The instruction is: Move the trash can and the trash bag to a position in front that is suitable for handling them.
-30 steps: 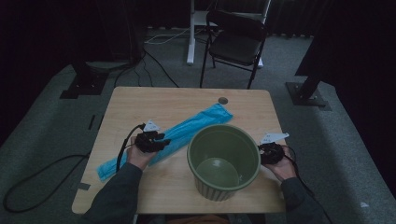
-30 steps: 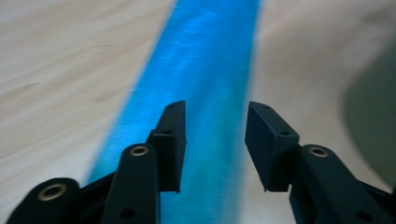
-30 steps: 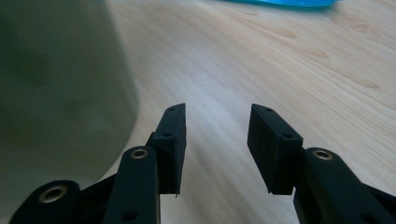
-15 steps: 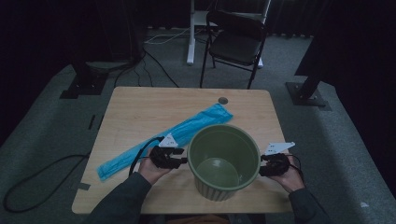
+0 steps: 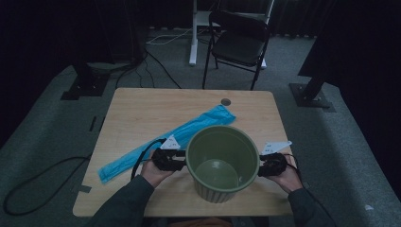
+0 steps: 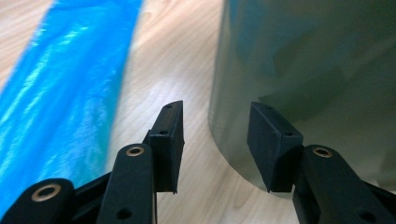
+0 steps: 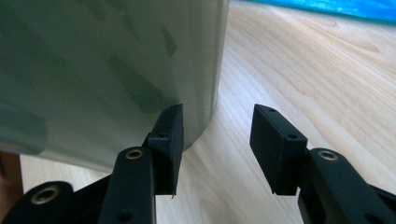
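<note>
Your left gripper (image 6: 215, 140) points along the wooden table (image 6: 182, 60), its two black jaws standing apart with bare wood between them; they have just been closing a little. The green pot (image 6: 317, 65) fills the right side, its curved wall just beyond the right jaw. The blue plastic bag (image 6: 60, 93) lies on the left.

A long blue plastic bag (image 5: 165, 142) lies diagonally across the wooden worktop (image 5: 142, 109), lower left to centre. A small dark disc (image 5: 226, 101) sits near the far edge. A black folding chair (image 5: 239, 45) stands at the top centre.
</note>
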Demonstrator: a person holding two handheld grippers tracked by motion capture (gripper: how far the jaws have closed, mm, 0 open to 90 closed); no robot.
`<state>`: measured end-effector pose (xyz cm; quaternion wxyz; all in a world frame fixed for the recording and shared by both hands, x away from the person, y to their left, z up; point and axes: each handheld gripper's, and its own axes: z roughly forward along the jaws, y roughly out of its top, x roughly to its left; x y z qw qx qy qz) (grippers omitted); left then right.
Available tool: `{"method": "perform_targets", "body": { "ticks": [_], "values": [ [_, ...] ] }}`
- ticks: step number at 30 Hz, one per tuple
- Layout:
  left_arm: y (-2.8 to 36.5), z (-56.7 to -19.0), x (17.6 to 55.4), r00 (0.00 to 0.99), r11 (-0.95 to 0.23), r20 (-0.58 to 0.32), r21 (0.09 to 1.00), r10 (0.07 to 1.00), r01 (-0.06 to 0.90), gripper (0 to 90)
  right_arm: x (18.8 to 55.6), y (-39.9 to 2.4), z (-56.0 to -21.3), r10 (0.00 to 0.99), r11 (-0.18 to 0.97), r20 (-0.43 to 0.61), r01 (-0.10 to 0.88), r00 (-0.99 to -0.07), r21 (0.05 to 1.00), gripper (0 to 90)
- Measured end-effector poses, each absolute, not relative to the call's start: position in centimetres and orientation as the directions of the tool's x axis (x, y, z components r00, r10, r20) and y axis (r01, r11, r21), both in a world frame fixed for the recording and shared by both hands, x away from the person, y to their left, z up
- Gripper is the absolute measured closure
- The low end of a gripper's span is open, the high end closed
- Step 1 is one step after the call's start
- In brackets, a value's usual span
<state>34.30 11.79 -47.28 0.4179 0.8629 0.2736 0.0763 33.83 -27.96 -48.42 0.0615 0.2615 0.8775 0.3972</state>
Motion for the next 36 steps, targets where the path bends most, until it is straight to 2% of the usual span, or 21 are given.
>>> {"method": "perform_targets", "body": {
  "ticks": [9,16,20,25,36],
  "values": [
    [13.7,-46.7,32.8,0.847,-0.481,-0.13,0.774,0.516,0.412,54.0,33.0,-28.0,-48.2,0.477,0.557,0.118,0.403,-0.871,0.726,49.1],
    [13.6,-46.6,30.6,0.883,-0.508,-0.136,0.774,0.45,0.378,51.8,31.2,-28.0,-47.7,0.424,0.575,0.124,0.372,-0.897,0.729,46.0],
    [13.5,-46.6,30.6,0.88,-0.513,-0.122,0.773,0.459,0.375,51.8,30.9,-27.7,-47.8,0.398,0.585,0.145,0.373,-0.906,0.72,45.5],
    [13.7,-46.6,31.3,0.862,-0.496,-0.117,0.776,0.494,0.39,52.9,31.6,-27.2,-47.6,0.411,0.591,0.129,0.372,-0.902,0.716,45.9],
    [14.7,-46.8,34.3,0.809,-0.455,-0.113,0.778,0.577,0.433,53.9,36.0,-25.6,-47.4,0.477,0.574,0.104,0.399,-0.873,0.715,47.8]
  ]
}}
